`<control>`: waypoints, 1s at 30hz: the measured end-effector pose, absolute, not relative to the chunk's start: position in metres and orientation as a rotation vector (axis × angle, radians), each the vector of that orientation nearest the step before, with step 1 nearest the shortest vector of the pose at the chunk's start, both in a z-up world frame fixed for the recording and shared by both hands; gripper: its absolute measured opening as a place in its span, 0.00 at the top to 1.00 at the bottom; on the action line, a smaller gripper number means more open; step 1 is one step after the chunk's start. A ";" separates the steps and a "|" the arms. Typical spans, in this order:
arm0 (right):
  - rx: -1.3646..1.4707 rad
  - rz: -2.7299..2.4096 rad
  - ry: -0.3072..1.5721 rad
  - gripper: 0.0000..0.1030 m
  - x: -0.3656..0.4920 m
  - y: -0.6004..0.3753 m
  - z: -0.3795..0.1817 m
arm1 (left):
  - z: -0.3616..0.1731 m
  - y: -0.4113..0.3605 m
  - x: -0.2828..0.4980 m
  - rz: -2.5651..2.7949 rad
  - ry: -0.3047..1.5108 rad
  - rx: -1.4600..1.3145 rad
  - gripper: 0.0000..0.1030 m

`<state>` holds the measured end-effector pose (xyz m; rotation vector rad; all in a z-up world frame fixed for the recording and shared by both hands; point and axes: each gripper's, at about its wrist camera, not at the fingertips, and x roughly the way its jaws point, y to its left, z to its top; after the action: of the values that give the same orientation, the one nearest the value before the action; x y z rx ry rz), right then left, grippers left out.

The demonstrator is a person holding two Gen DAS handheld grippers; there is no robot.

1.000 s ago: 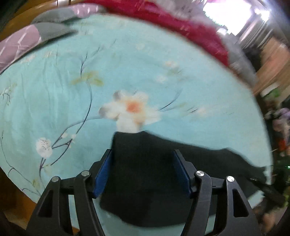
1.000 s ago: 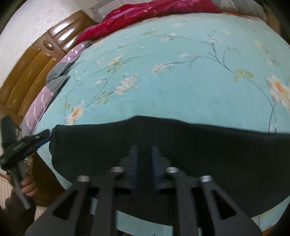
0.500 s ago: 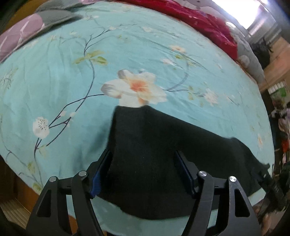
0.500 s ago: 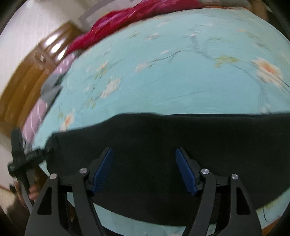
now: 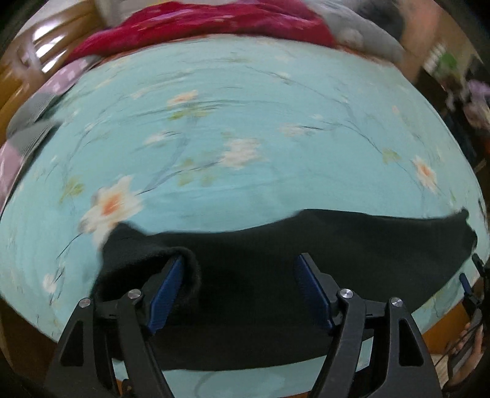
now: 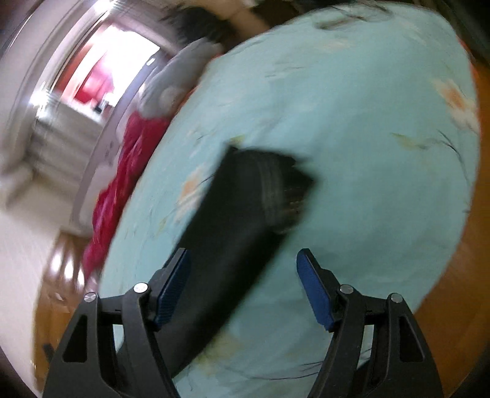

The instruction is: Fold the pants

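Pants (image 5: 306,275): flat on floral turquoise bedsheet (image 5: 245,107) | left jaws opening, right released | red blanket (image 5: 199,21) behind

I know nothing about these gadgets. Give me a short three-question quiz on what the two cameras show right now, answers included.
1. True or false: the black pants lie on a bedsheet with a flower print.
2. What colour are the pads on the left gripper and the right gripper?
3. Which is clamped tight on the pants? A) left gripper B) right gripper C) neither

Key:
1. True.
2. Blue.
3. C. Both stand apart; the left gripper's jaws are opening, with a fold of cloth draped over one finger.
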<state>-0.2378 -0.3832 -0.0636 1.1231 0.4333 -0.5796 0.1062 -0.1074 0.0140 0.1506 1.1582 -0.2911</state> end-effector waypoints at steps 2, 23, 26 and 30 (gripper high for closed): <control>1.193 -0.538 0.378 0.30 -0.251 -0.395 -0.076 | 0.019 -0.140 0.102 -0.331 1.146 0.193 0.29; 1.316 -0.212 0.225 0.77 -0.244 -0.439 -0.117 | -0.017 -0.504 0.090 -0.971 1.423 0.467 0.28; 1.288 -0.203 0.236 0.76 -0.244 -0.438 -0.116 | -0.027 -0.524 0.094 -1.029 1.507 0.465 0.27; 1.270 -0.197 0.229 0.76 -0.247 -0.435 -0.117 | -0.044 -0.544 0.091 -1.087 1.564 0.547 0.27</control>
<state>-0.2474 -0.4352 -0.1166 1.2698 0.2287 -0.1973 0.0912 -0.5440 -0.0437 0.5474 1.5644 -1.0866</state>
